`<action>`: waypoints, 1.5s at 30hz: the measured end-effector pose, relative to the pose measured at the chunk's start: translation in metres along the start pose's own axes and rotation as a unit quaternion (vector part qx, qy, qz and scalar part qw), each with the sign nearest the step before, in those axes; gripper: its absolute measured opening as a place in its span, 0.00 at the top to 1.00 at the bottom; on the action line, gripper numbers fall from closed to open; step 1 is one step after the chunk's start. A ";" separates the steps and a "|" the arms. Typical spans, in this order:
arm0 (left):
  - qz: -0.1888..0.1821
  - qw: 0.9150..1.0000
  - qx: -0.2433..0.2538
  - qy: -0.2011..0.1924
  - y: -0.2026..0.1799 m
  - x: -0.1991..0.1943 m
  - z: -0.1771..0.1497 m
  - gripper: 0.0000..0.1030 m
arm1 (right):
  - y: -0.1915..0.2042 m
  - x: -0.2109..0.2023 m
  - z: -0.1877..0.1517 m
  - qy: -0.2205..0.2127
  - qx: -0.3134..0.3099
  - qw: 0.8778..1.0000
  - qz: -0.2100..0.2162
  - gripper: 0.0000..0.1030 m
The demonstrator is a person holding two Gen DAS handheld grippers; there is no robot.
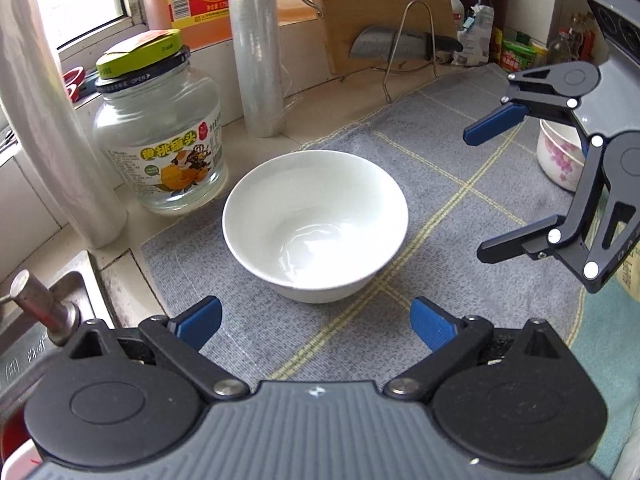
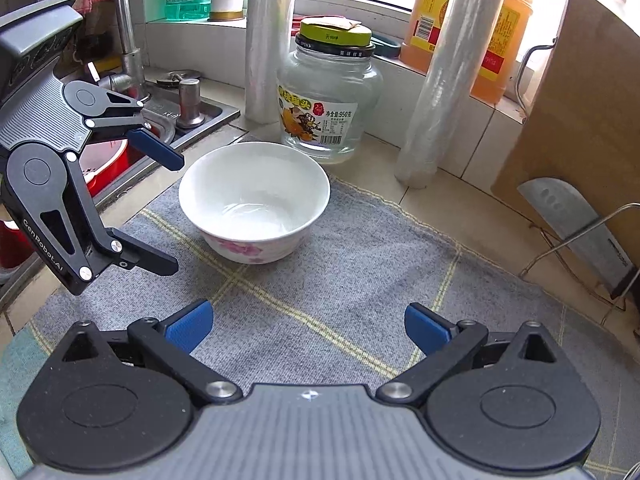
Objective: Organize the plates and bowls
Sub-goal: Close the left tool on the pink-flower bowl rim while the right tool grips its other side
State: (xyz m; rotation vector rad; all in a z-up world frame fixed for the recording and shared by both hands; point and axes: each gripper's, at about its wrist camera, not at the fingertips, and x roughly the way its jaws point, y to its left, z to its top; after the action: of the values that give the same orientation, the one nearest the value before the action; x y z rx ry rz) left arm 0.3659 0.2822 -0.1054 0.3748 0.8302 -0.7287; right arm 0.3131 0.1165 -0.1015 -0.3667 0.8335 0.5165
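A white bowl stands upright and empty on the grey checked mat, just ahead of my open left gripper. In the right wrist view the same bowl shows pink flowers on its outer wall and sits ahead of my open right gripper. A second bowl with pink flowers stands at the mat's right edge, partly hidden behind the right gripper. The left gripper hangs open left of the bowl. Both grippers are empty. No plates are in view.
A glass jar with a green lid stands behind the bowl. Two cling-film rolls flank it. A cutting board and cleaver on a wire rack are at the right. The sink and tap are at the left.
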 end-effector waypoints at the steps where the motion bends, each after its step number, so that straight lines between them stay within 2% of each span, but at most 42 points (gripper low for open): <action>1: 0.001 1.000 0.006 0.000 0.001 0.003 0.002 0.03 | -0.001 0.003 0.002 0.001 0.000 1.000 0.004 0.00; 7: 0.009 0.999 0.032 -0.002 0.005 0.012 0.005 0.03 | -0.006 0.013 0.020 -0.007 0.003 1.000 0.027 0.00; 13: 0.006 0.999 0.033 -0.009 0.006 0.014 0.008 0.04 | -0.013 0.023 0.046 -0.023 0.015 0.998 0.048 0.02; 18: 0.000 0.999 0.049 -0.016 0.003 0.016 0.012 0.07 | -0.012 0.039 0.061 -0.024 0.028 0.997 0.073 0.12; 20: -0.003 0.998 0.054 -0.016 0.002 0.016 0.013 0.13 | -0.011 0.047 0.063 -0.017 0.034 0.996 0.075 0.16; 27: -0.002 0.997 0.077 -0.023 0.000 0.015 0.013 0.14 | -0.012 0.063 0.064 -0.005 0.054 0.995 0.088 0.25; 30: -0.005 0.997 0.079 -0.024 0.000 0.017 0.014 0.14 | -0.011 0.064 0.065 -0.008 0.054 0.994 0.098 0.27; 45: -0.019 0.996 0.086 -0.020 0.003 0.019 0.015 0.14 | -0.010 0.067 0.068 -0.005 0.054 0.994 0.090 0.30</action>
State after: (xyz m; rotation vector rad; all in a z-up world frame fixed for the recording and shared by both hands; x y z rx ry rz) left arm 0.3847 0.2670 -0.1106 0.4979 0.7411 -0.8422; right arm 0.3972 0.1608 -0.1100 -0.1898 0.8857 0.6375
